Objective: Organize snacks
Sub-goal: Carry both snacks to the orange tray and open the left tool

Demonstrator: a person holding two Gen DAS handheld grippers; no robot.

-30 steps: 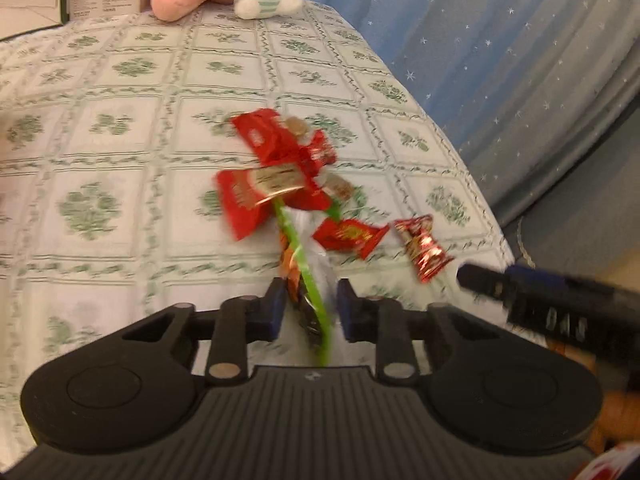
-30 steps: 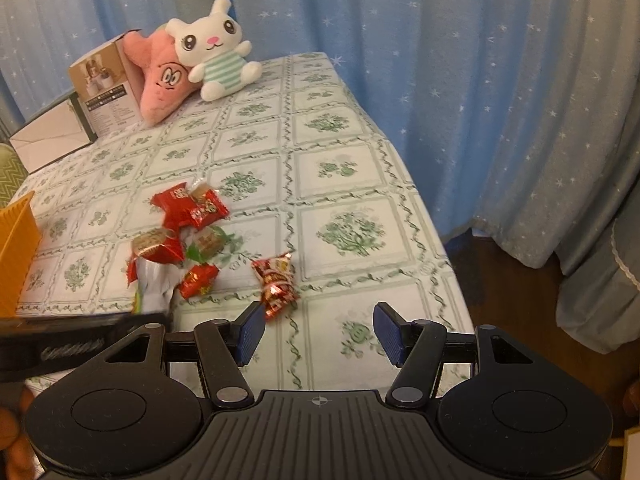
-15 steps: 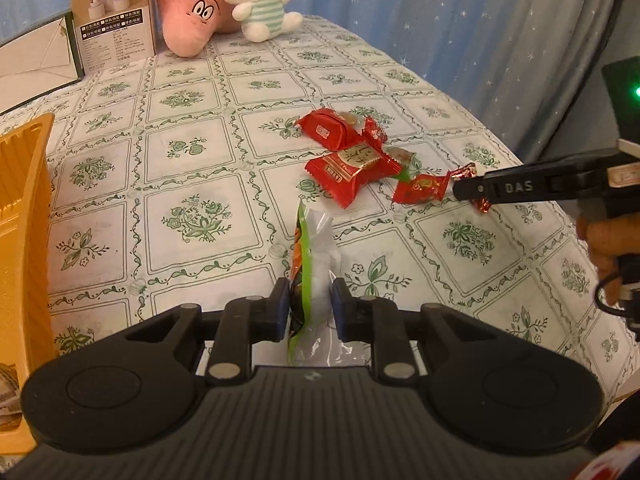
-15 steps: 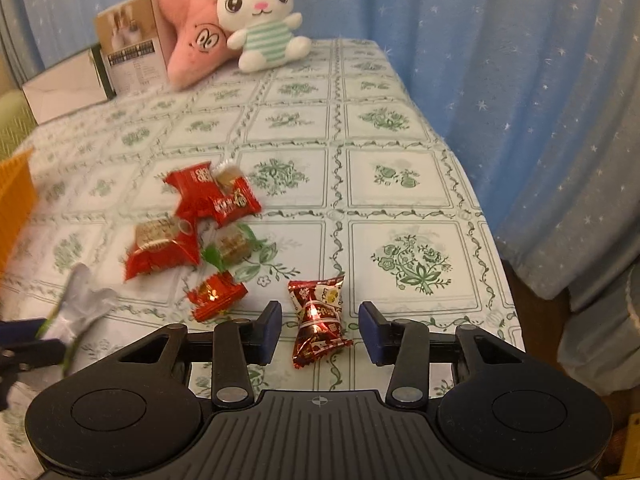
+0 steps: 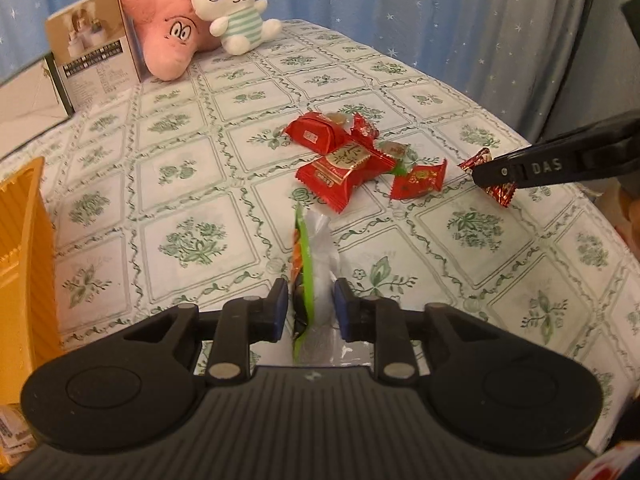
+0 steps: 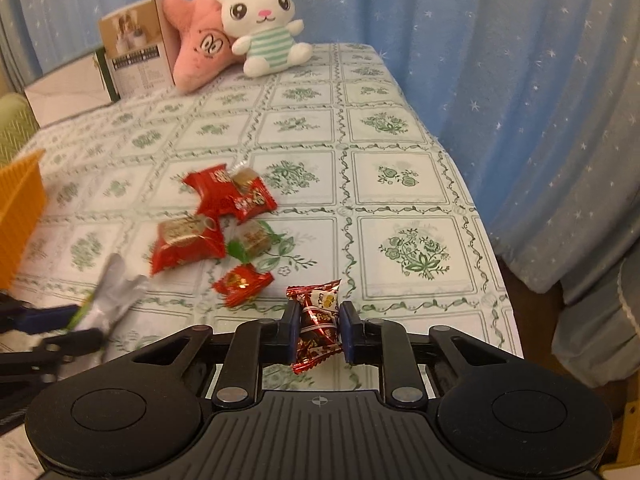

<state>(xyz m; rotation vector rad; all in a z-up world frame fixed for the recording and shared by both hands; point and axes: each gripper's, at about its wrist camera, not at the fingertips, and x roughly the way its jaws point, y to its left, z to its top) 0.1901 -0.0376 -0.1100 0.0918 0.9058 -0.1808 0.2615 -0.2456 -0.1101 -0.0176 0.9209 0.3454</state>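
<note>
Counter point(image 6: 404, 184), floral cloth: right edge drops off against the blue curtain point(image 6: 520, 100), with bare cloth open between the loose sweets and that edge, and 1 orange basket point(image 5: 24, 264) at the left edge. Loose: 5 wrapped snacks point(image 6: 224, 224) clustered mid-counter; at the far end, 2 plush toys point(image 6: 240, 36) and 1 box point(image 6: 136, 48). Held: left gripper point(image 5: 310, 310) fingers clamped on 1 green-and-clear packet point(image 5: 312, 264); right gripper point(image 6: 319, 330) fingers pinched on 1 red foil candy point(image 6: 318, 316) near the front edge.

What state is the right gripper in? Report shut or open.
Shut on a candy. The right gripper has both blue pads pressed against the shiny red candy standing between them at the table's near edge.
</note>
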